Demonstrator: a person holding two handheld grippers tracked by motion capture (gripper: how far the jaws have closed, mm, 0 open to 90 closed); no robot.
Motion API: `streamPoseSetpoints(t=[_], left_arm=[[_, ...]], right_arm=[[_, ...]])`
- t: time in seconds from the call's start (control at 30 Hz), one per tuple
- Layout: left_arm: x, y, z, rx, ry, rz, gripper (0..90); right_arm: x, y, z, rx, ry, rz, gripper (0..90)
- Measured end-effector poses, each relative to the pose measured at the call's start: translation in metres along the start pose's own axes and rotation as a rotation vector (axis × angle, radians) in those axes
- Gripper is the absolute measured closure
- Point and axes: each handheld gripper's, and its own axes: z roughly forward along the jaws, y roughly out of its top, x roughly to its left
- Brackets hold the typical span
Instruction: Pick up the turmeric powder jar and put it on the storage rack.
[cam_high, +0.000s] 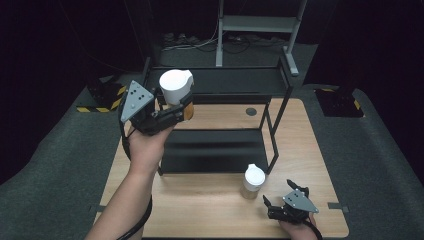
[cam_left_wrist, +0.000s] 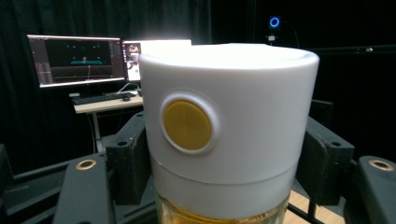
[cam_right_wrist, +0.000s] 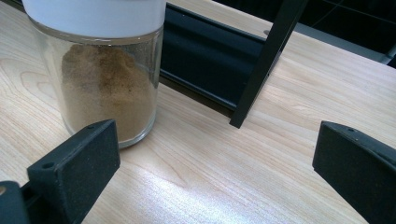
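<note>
Black two-tier rack (cam_high: 220, 150) at table (cam_high: 200, 200) centre. Second spice jar (cam_high: 252, 181) stands before rack, near right gripper (cam_high: 280, 197) — jaws wide, empty. Left gripper (cam_high: 175, 112) clamps white-lidded jar (cam_high: 176, 90) — raised over rack's top shelf.

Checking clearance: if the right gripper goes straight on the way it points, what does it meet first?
Probably bare table, then the black rack's leg. The open right gripper has the spice jar just left of its line; depth is unclear.

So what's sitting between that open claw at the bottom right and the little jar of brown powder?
Nothing: in the right gripper view, bare wooden table separates the right claw from the powder jar.
</note>
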Motion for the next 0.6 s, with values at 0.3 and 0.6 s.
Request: streamPoseSetpoints(t=[0.3, 0.6], left_arm=[[0.008, 0.011, 0.009, -0.016, 0.025, -0.010, 30.5], [0.011, 0.021, 0.020, -0.024, 0.048, -0.010, 30.6]], right_arm=[[0.000, 0.000, 0.000, -0.001, 0.001, -0.002, 0.0], [-0.001, 0.000, 0.000, -0.002, 0.003, 0.003, 0.0]])
